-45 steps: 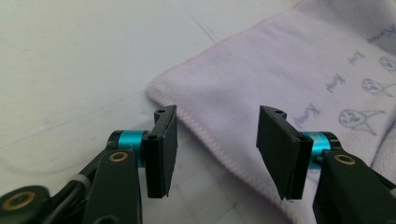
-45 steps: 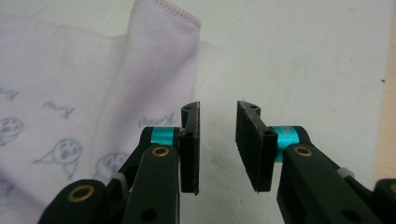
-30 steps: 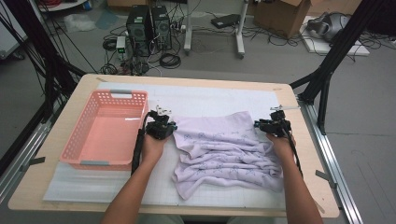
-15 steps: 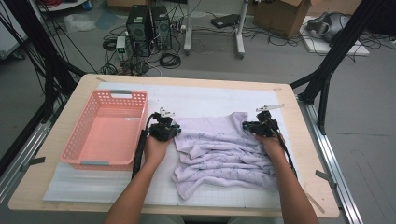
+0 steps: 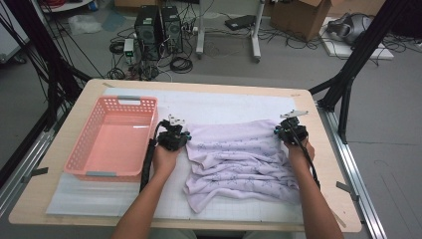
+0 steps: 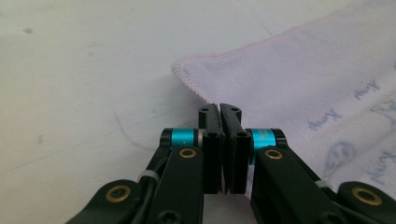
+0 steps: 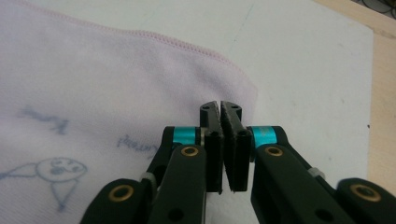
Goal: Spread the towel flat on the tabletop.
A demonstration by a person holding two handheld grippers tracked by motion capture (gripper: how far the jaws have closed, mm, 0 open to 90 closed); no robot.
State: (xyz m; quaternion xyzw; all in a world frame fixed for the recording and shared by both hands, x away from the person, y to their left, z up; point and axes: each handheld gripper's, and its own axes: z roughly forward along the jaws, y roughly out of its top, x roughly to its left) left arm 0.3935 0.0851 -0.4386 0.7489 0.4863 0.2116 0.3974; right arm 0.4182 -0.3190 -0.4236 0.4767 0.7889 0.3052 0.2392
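White matting covers the desk (image 5: 318,199), where a lilac printed towel (image 5: 239,159) lies rumpled to the right of a pink basket (image 5: 112,139). Left gripper (image 5: 180,135) pinches the towel's far left corner, fingers (image 6: 209,135) tight together. Right gripper (image 5: 279,132) is at the far right corner; its fingers (image 7: 211,135) have just been closing and now grip the hem.

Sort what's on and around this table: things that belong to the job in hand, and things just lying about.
In the job:
towel
left gripper, shut on the towel's left corner
right gripper, shut at its right corner, jaws just closed
white mat

Lying about:
pink basket, empty
computer towers
cardboard box
floor cables
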